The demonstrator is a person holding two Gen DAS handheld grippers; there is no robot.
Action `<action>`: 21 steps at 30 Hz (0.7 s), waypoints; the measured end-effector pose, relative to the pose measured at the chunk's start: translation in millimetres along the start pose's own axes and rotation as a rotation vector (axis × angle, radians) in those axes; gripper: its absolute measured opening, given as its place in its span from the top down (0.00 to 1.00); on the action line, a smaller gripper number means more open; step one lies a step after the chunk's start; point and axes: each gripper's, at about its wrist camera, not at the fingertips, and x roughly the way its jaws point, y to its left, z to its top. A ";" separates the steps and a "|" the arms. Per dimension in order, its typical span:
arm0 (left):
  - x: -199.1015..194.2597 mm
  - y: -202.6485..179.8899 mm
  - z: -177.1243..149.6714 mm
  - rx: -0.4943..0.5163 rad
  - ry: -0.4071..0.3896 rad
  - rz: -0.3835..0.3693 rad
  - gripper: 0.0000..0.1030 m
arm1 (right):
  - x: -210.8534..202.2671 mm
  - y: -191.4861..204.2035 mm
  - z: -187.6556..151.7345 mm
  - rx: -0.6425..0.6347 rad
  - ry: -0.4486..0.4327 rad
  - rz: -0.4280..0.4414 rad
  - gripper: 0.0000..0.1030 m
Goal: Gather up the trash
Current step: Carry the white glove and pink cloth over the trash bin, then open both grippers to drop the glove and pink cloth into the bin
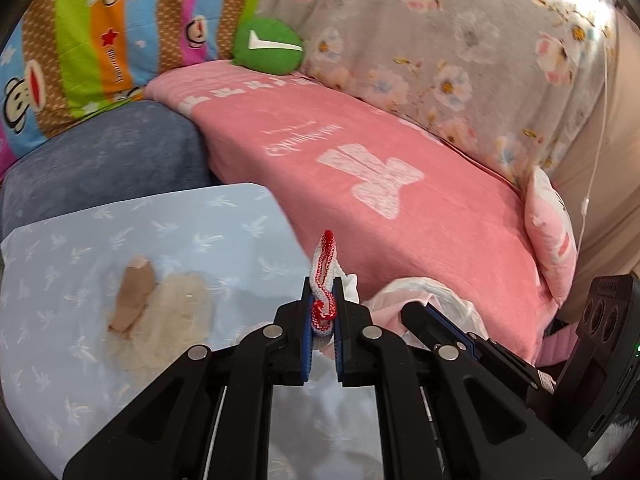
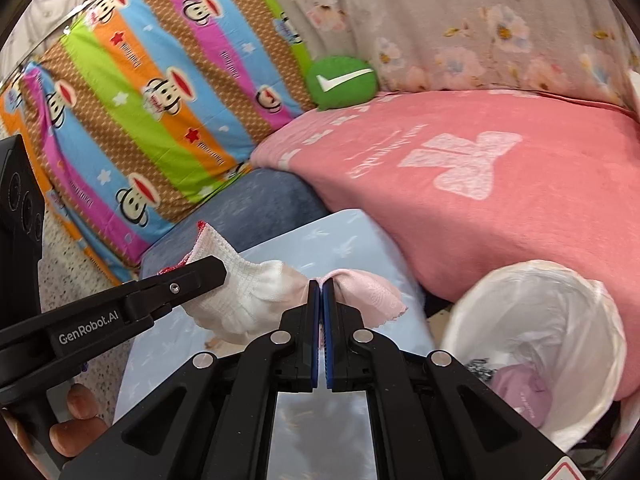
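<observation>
- My left gripper (image 1: 323, 312) is clamped on the red-edged cuff of a white knitted glove (image 2: 240, 292); the right-wrist view shows the glove stretched between the two grippers, lifted above the pale blue table (image 1: 224, 216).
- My right gripper (image 2: 321, 308) is pinched shut on the pinkish, stained end of that same glove, so both hands carry one item.
- The bin (image 2: 532, 320), lined with a white bag, stands just to the right of the table, against the pink blanket (image 2: 500, 208). It already holds something pale purple and a dark scrap, so I judge some rubbish is collected.
- This glove is not yet binned; it hangs near the bin, not over its mouth.
- Still on the table, in the left-wrist view: a brown scrap (image 1: 134, 300) lying against a whitish fluffy wad (image 1: 176, 320). I reckon both still need picking up.
- The green round cushion (image 1: 268, 46) looks like bedding, not trash.
- I put the job at roughly midway.
</observation>
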 end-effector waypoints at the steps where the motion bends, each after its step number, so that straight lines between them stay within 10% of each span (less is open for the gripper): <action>1: 3.6 -8.1 0.1 0.012 0.007 -0.010 0.92 | -4.0 -8.3 0.0 0.010 -0.006 -0.011 0.98; 21: 58.0 -120.0 -16.1 0.190 0.129 -0.134 0.90 | -49.0 -129.7 -17.0 0.184 -0.060 -0.155 0.98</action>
